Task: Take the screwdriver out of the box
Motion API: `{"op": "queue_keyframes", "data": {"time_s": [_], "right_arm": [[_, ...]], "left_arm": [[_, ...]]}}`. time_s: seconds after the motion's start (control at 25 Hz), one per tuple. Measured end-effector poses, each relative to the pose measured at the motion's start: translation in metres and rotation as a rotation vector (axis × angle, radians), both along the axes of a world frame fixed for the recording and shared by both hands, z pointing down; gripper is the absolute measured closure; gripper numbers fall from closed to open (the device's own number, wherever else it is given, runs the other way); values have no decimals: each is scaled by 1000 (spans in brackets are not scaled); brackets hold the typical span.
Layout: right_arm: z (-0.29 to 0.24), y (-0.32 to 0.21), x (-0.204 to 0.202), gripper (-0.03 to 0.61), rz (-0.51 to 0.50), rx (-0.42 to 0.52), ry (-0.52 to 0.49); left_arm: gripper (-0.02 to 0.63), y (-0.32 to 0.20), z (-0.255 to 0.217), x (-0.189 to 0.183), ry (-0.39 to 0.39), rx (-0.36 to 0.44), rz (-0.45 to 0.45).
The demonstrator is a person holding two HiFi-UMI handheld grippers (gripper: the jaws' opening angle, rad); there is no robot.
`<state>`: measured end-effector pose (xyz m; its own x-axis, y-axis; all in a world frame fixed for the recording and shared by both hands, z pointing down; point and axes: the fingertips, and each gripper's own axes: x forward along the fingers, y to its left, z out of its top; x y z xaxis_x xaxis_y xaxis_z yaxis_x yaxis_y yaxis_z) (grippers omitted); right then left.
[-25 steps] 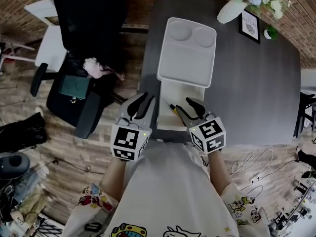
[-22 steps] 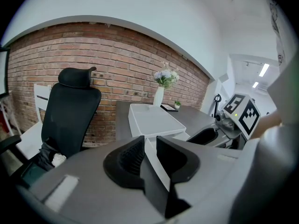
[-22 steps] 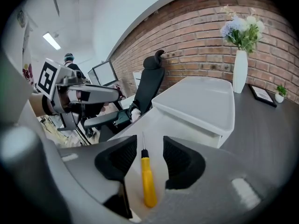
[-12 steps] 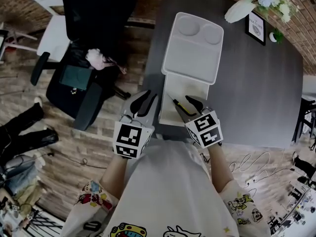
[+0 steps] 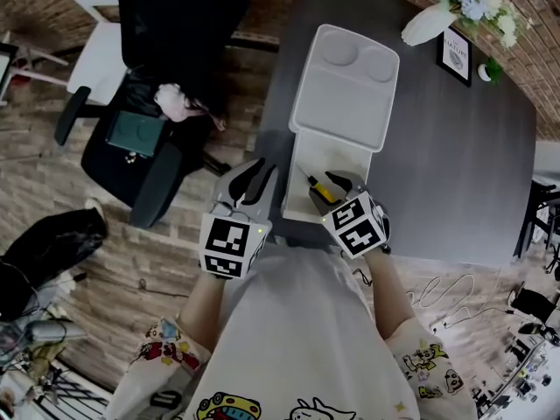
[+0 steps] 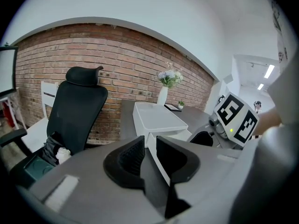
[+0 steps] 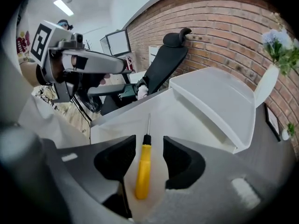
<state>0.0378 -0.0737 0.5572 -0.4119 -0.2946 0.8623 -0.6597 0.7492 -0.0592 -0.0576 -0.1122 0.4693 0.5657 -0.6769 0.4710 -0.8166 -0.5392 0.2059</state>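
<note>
A white box stands open at the near edge of the dark table, its lid folded away from me. Inside lies a screwdriver with a yellow handle and a thin metal shaft. My right gripper points steeply down into the box; its jaws have just been opening and stand open on either side of the handle, not touching it. My left gripper hovers just left of the box, with a narrow gap between its jaws and nothing in them. In the head view it sits beside the right gripper.
A black office chair stands left of the table over a brick-patterned floor. At the table's far end are a white vase of flowers and a small framed picture. Cables lie on the floor at the lower right.
My right gripper has sunk into the box and rolled, so its jaws now straddle the screwdriver's handle. The left gripper has stayed where it was.
</note>
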Motion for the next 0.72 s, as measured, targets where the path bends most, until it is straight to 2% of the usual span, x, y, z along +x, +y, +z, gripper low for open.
{"op": "queue_keyframes", "data": {"time_s": [0.44,0.72], "right_arm": [[24,10,-4,391,-170,-79,171],[33,11,-7,391,-190,-100,207]], "left_arm": [[531,2,3,-11,1,2,-37],[531,0,0,-20,0,5,-52]]}}
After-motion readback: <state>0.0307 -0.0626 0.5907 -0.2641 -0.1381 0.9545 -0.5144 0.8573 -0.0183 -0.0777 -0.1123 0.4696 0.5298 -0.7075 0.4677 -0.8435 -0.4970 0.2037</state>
